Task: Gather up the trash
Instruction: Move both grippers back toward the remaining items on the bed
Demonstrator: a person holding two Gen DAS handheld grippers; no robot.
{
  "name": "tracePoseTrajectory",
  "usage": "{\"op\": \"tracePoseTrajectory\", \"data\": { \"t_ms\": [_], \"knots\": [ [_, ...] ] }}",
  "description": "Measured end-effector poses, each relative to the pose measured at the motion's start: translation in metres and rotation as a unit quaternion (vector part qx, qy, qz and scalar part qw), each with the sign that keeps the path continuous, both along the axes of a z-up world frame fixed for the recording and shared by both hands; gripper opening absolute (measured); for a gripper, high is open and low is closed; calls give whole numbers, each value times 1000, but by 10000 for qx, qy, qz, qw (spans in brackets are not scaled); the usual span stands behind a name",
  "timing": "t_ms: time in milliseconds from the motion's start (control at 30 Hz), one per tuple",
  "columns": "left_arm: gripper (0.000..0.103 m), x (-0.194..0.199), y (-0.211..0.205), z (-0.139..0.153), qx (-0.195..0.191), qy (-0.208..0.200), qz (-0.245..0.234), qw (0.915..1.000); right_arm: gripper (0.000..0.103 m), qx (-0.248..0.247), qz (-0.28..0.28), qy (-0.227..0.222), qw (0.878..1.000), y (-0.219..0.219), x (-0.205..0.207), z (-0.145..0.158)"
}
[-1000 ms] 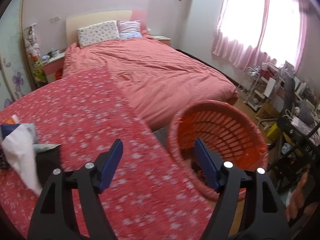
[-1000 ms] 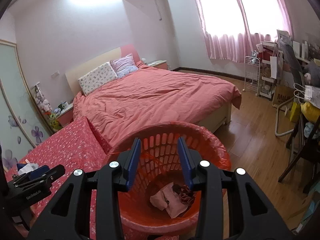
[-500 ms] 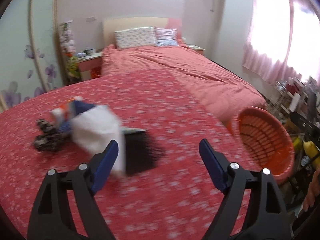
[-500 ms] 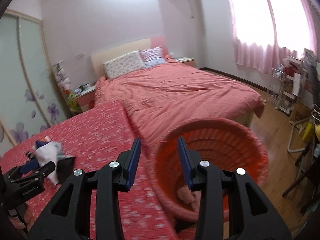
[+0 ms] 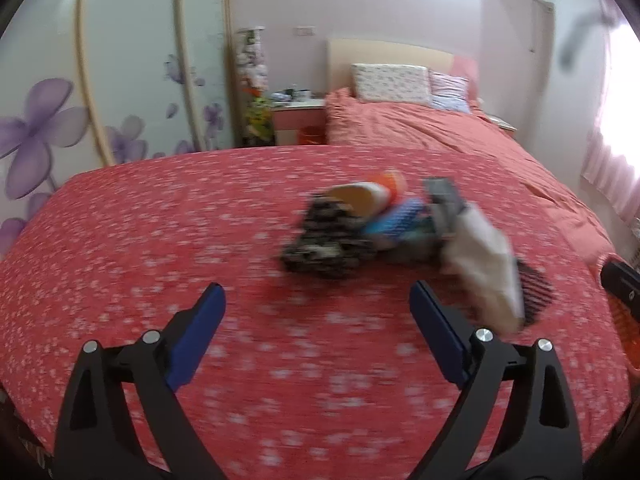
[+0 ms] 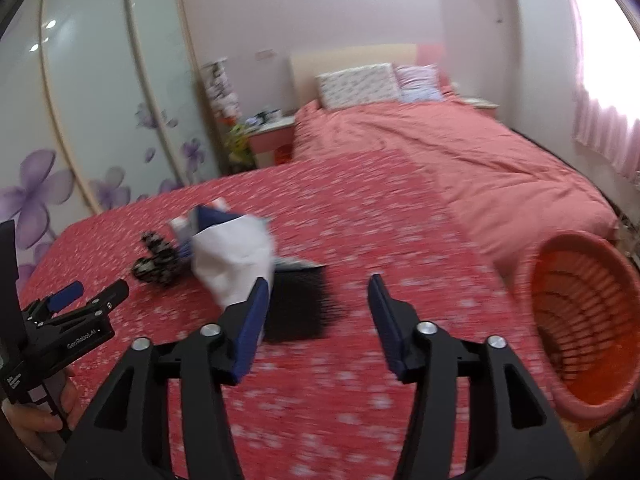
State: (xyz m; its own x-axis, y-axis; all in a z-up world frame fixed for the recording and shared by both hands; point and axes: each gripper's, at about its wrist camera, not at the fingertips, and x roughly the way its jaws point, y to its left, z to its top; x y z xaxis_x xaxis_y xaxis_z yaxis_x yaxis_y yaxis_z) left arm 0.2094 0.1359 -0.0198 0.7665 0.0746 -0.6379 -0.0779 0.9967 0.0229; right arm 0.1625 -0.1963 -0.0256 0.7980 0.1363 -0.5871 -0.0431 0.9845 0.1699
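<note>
A blurred heap of trash lies on the red flowered cover: a black-and-white patterned piece, an orange-and-white wrapper, a blue item, a white bag and a black sheet. My left gripper hovers short of the heap, jaws opening wide, nothing between them. In the right wrist view the white bag and black sheet lie just beyond my right gripper, whose jaws are opening and hold nothing. The orange basket stands at the right.
A pink-covered bed with two pillows runs behind the flowered cover. A nightstand and flowers stand by a sliding wardrobe painted with purple blossoms. A hand holds the left gripper at the lower left of the right wrist view.
Both views have swung left from the orange basket to the trash heap, which now lies ahead. Both grippers' jaws stand wider than before.
</note>
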Motion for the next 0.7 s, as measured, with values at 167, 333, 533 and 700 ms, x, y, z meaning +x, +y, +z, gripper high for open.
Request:
{"op": "tracePoseTrajectory", "data": {
  "t_ms": [167,333,533,700],
  "knots": [
    [94,0,32,-5,-90,55,173,9998,63,-96,295,180,9994,42,21,-17],
    [94,3,47,-11,-252,136,208,9994,65,-344,339,382,9981,68,39,-34],
    [94,6,54,-17,-336,198,226,9990,64,-643,231,528,9963,84,55,-45],
    [95,8,55,-20,-373,221,221,9988,52,-717,250,571,9955,87,55,-49]
  ]
}}
